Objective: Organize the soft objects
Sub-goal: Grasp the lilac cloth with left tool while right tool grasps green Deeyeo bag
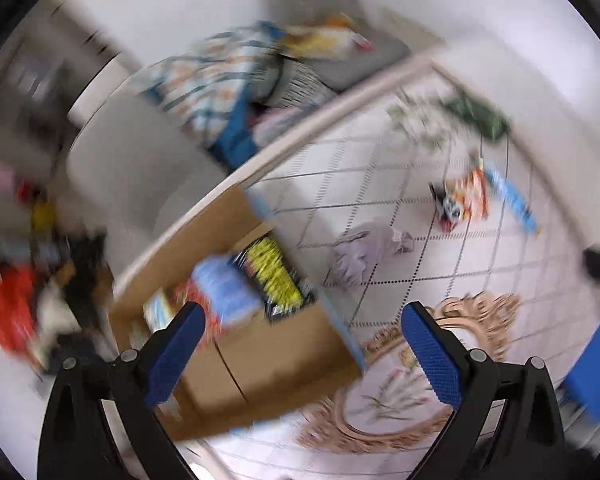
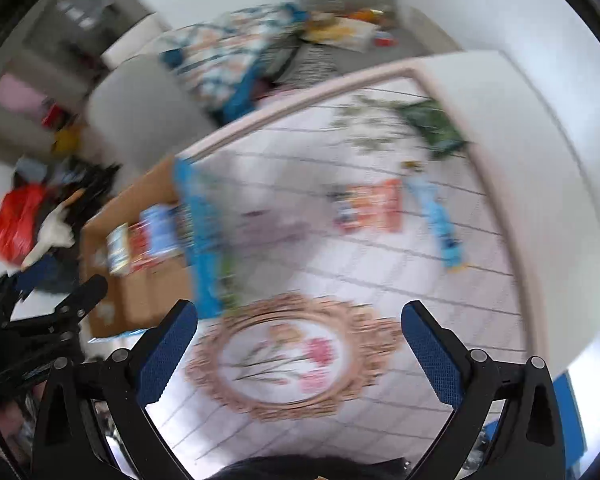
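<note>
Both grippers empty, over the table.
My left gripper and right gripper gape wide (frames blurred); lilac cloth mid-tabletop, cardboard box at its left edge.

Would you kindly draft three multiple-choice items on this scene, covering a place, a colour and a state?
1. Where does the cardboard box sit?
A. at the table's left edge
B. in the middle of the floral mat
C. on the far sofa

2. What colour are the gripper pads?
A. red
B. blue
C. green

3. How does the left gripper stand?
A. shut on a cloth
B. shut on nothing
C. open, holding nothing

Answers: 1 A, the box meets the table edge left of the floral mat; 2 B, both pads show blue; 3 C, its fingers stand wide apart.
</note>
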